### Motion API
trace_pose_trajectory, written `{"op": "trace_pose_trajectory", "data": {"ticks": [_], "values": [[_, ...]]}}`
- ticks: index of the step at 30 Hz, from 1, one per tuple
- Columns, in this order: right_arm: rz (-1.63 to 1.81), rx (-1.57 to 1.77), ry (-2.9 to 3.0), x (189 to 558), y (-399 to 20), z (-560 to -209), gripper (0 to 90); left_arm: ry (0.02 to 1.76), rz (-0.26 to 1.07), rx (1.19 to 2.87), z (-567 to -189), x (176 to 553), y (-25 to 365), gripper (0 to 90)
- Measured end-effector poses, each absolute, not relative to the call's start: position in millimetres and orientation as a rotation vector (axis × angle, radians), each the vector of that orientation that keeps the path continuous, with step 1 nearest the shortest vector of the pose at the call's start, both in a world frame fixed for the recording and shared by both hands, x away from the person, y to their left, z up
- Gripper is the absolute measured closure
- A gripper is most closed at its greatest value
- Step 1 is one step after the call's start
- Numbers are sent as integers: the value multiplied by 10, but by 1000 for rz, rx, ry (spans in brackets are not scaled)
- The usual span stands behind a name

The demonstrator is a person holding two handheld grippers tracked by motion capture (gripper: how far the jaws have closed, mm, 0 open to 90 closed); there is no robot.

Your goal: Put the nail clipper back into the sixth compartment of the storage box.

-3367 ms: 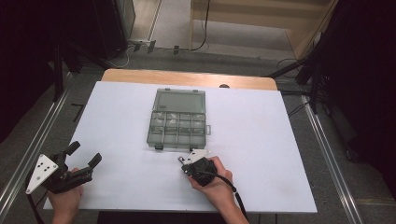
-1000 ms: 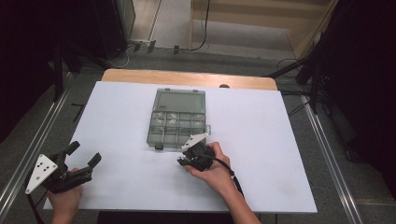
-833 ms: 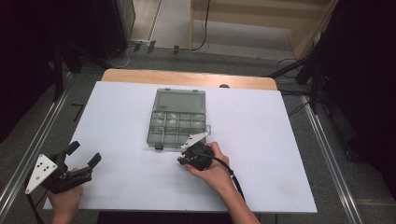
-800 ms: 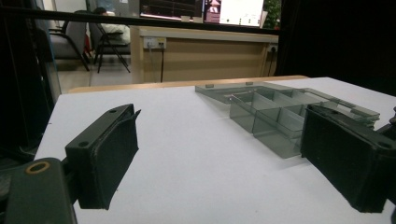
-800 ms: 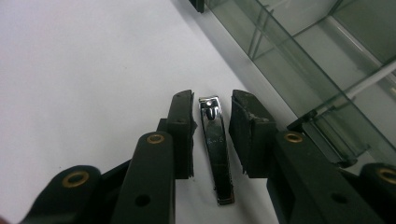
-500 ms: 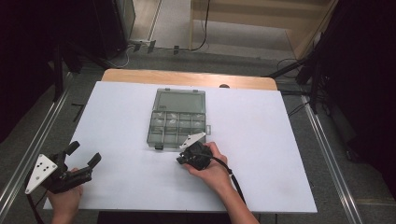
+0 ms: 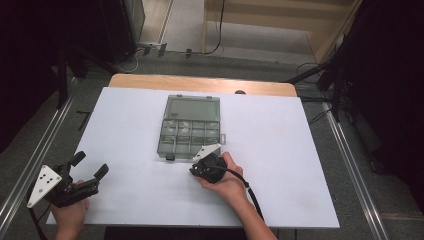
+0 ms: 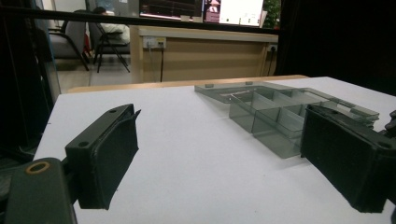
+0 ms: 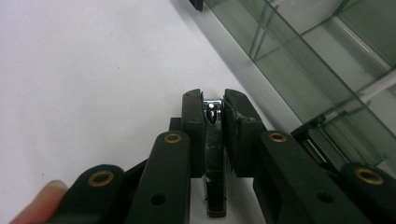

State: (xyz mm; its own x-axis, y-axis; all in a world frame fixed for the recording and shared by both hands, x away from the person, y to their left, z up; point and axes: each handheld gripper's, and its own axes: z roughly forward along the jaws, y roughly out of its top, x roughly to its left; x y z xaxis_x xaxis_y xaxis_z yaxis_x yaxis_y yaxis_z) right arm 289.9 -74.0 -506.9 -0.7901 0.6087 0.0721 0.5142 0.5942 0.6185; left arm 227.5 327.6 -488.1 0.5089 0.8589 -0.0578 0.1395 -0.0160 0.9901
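Right gripper point(image 9: 213, 105) fingers just closed, pinching what looks like metal clippers point(image 9: 214, 140).

Smoky-grey clear organizer box point(image 7: 190, 126); silvery, perhaps chrome, nail clipper point(image 9: 214, 140).

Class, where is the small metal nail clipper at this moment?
In the right gripper view the nail clipper sits clamped between the right gripper's jaws, over the white table, just beside the near edge of the clear compartment box.
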Motion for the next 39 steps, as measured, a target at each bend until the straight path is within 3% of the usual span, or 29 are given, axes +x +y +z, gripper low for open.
{"op": "trace_pose_trajectory", "data": {"ticks": [39], "values": [[1137, 934, 2599, 2841, -829, -4820, 825, 908, 717, 1494, -4881, 2277, 3284, 107]]}}
